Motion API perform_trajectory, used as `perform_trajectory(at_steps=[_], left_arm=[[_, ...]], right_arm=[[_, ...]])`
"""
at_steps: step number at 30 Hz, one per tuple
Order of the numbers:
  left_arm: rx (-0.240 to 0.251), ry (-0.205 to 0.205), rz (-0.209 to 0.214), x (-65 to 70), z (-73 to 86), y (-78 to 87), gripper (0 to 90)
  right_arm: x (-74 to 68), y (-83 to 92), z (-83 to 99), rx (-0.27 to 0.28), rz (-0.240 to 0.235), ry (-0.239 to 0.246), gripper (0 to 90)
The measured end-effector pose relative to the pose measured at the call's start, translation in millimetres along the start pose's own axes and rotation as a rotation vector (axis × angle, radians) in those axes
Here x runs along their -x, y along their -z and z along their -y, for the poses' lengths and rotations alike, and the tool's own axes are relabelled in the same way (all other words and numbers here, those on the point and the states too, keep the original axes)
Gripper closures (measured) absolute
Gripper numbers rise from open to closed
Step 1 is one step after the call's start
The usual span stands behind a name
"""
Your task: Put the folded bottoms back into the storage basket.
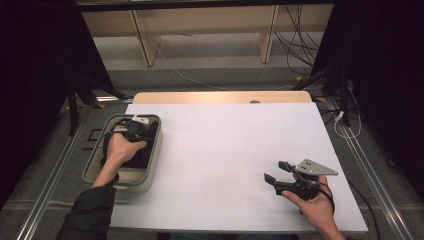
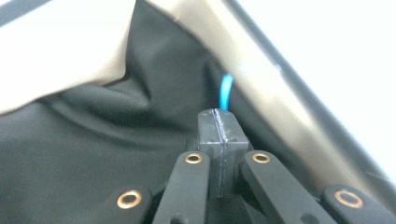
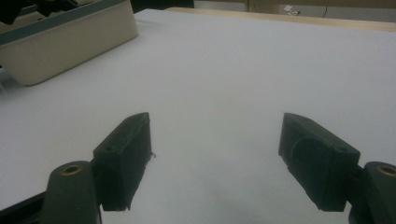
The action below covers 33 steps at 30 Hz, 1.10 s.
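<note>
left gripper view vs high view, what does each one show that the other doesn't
Left gripper view: the left claw close up, its jaws pressed together, a thin blue strip just past its tips, and the folds of the dark cloth against the beige bin wall.

High view: the right claw with its jaws apart, low over the white table at the right, and the left hand reaching into the bin at the table's left edge.

Both: the bin, the dark cloth in it and the white table.
</note>
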State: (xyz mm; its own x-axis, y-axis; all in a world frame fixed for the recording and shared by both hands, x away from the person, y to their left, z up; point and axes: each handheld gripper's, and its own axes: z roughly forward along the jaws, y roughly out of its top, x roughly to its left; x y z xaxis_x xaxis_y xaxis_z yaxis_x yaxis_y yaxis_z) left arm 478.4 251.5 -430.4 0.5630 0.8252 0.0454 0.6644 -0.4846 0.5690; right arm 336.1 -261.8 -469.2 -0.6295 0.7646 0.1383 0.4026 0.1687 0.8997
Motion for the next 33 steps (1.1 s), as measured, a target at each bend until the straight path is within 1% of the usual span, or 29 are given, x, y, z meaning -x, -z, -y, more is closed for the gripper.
perform_trajectory(at_steps=[1,2,3,4,5,6,7,8,9,10,11,12,13,14,17,19,20,21,23,24,25,26,27,28,29,30,31,32,33], left_arm=[[-0.007,-0.009,0.010,2.7,0.5,3.8,89.2],[-0.029,-0.028,0.030,6.7,2.8,8.0,89.3],[-0.029,-0.028,0.030,6.7,2.8,8.0,89.3],[-0.062,-0.041,0.043,9.9,6.5,8.5,89.3],[-0.062,-0.041,0.043,9.9,6.5,8.5,89.3],[-0.084,-0.047,0.054,10.5,9.3,6.0,89.3],[-0.095,-0.046,0.057,10.5,11.8,2.6,89.3],[-0.127,-0.044,0.065,10.1,16.2,-4.7,89.3],[-0.127,-0.044,0.065,10.1,16.2,-4.7,89.3],[-0.136,-0.032,0.069,9.1,20.7,-12.1,89.3],[-0.136,-0.032,0.069,9.1,20.7,-12.1,89.3],[-0.131,-0.019,0.074,7.7,21.8,-13.8,89.3],[-0.131,-0.019,0.074,7.7,21.8,-13.8,89.3],[-0.134,-0.029,0.071,8.2,20.7,-13.2,89.3],[-0.134,-0.036,0.063,8.3,18.0,-12.0,89.2],[-0.105,-0.026,0.052,5.4,12.4,-8.2,89.2],[-0.066,0.005,0.028,0.5,7.0,-5.4,89.2],[-0.066,0.005,0.028,0.5,7.0,-5.4,89.1],[-0.004,0.067,-0.021,-6.1,0.7,-5.3,88.6],[0.017,0.084,-0.038,-8.9,-1.8,-6.9,86.4],[0.037,0.109,-0.049,-11.5,-3.8,-9.5,86.4],[0.060,0.145,-0.070,-15.3,-6.8,-16.4,86.6],[0.060,0.145,-0.070,-15.3,-6.8,-16.4,87.2],[0.067,0.159,-0.073,-16.5,-8.7,-22.5,87.9],[0.067,0.159,-0.073,-16.5,-8.7,-22.5,87.9],[0.046,0.152,-0.053,-15.1,-10.2,-31.4,87.7],[0.046,0.152,-0.053,-15.1,-10.2,-31.4,87.5],[0.027,0.145,-0.044,-14.0,-10.4,-35.5,87.5],[0.003,0.139,-0.045,-12.3,-10.0,-42.0,87.7]], right_arm=[[0.0,0.2,-0.2,0.001,0.000,0.000,26.3],[-0.1,0.3,-0.2,0.001,0.000,0.001,26.3],[-0.1,0.3,-0.2,0.001,0.000,0.001,26.3],[-0.4,0.3,-0.2,0.000,0.000,0.002,26.3],[-0.4,0.3,-0.2,0.000,0.000,0.002,26.3],[-0.7,0.3,-0.3,-0.002,0.000,0.002,26.3],[-1.1,-0.1,-0.3,-0.001,0.002,0.004,26.3],[-1.9,-0.2,-0.5,-0.002,0.000,0.003,26.3],[-1.9,-0.2,-0.5,-0.002,0.000,0.003,26.3],[-1.6,-0.4,-0.4,0.000,0.000,0.004,26.3],[-1.6,-0.4,-0.4,0.000,0.000,0.004,26.3],[-0.7,-0.1,-0.2,-0.002,0.002,0.004,26.3],[-0.7,-0.1,-0.2,-0.002,0.002,0.004,26.3],[-0.1,-0.7,0.3,-0.001,0.002,0.001,26.3],[0.0,-1.0,0.5,-0.002,0.000,0.003,26.3],[-0.4,-1.1,0.3,0.001,0.000,0.005,26.3],[-0.7,-0.9,0.0,0.003,0.000,0.004,26.3],[-0.7,-0.9,0.0,0.003,0.000,0.004,26.3],[-0.7,-0.2,-0.3,-0.002,0.002,0.004,26.3],[-0.7,-0.8,-0.1,0.002,0.000,0.003,26.3],[-0.7,-0.8,-0.1,0.002,0.000,0.003,26.3],[-0.7,-1.2,0.3,0.000,-0.001,0.005,26.3],[-0.7,-1.2,0.3,0.000,-0.001,0.005,26.3],[-0.5,-1.2,0.4,0.000,-0.001,0.004,26.3],[-0.5,-1.2,0.4,0.000,-0.001,0.004,26.3],[0.1,-1.0,0.4,-0.001,0.000,0.002,26.4],[0.1,-1.0,0.4,-0.001,0.000,0.002,26.4],[0.3,-0.9,0.5,0.000,-0.002,-0.002,26.3],[1.0,-1.2,0.8,-0.001,0.000,0.001,26.4]])
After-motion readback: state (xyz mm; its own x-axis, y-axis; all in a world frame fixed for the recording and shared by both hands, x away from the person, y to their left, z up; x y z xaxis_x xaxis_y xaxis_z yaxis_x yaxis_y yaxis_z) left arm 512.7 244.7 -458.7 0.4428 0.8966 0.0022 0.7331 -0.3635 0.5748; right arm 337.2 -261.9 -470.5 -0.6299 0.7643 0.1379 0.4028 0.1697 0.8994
